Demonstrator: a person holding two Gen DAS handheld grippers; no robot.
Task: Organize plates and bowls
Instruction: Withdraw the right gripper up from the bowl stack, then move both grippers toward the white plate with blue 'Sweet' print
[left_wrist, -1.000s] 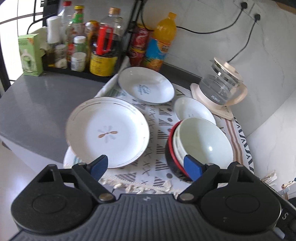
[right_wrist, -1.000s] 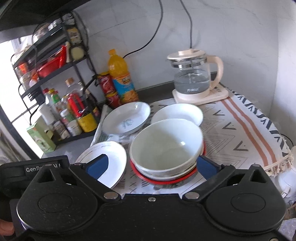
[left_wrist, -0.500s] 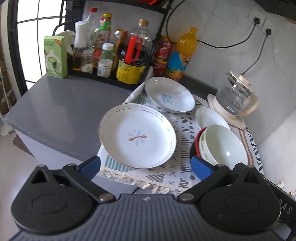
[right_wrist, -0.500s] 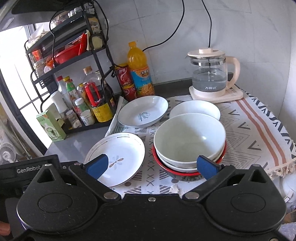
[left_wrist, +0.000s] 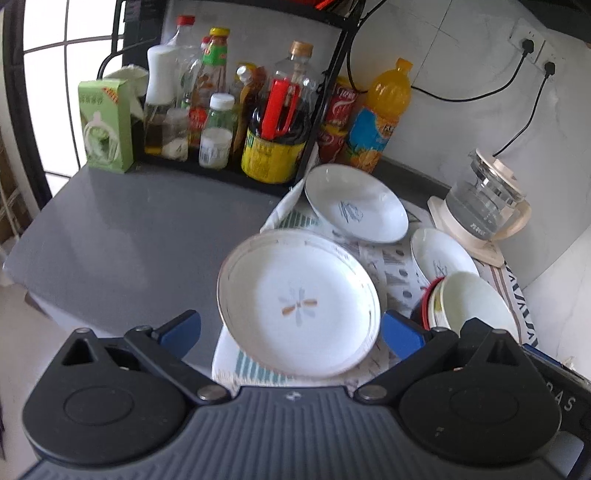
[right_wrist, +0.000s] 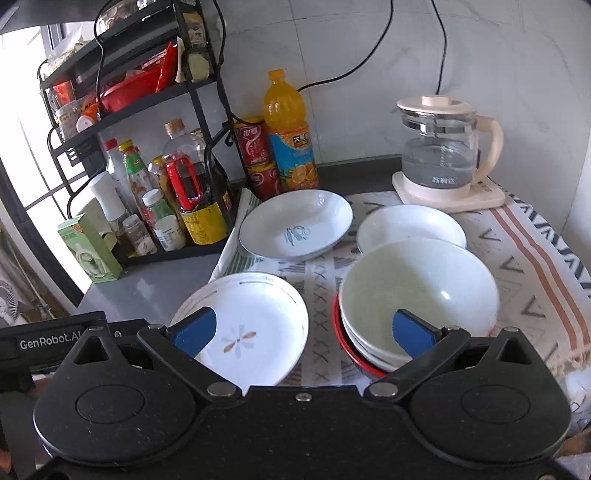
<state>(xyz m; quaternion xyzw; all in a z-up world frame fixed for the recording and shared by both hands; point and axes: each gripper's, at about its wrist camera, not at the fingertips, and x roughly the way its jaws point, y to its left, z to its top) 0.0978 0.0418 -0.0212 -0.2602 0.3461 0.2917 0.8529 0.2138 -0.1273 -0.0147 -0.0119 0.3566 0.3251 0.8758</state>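
Note:
A white plate with a flower motif lies at the near edge of the patterned cloth. Behind it sit a plate with a blue motif and a smaller white plate. At the right is a stack of white bowls nested in a red-rimmed bowl. My left gripper hovers open before the flower plate, touching nothing. My right gripper is open too, between the flower plate and the bowl stack, with empty pads.
A black rack with bottles and jars stands at the back left, with an orange soda bottle and red cans beside it. A glass kettle sits on its base at the back right. Bare grey counter stretches to the left.
Both grippers have drawn back from the dishes and shifted left. The left jaws have spread a little wider. The bowl stack now sits off to the right in both views.

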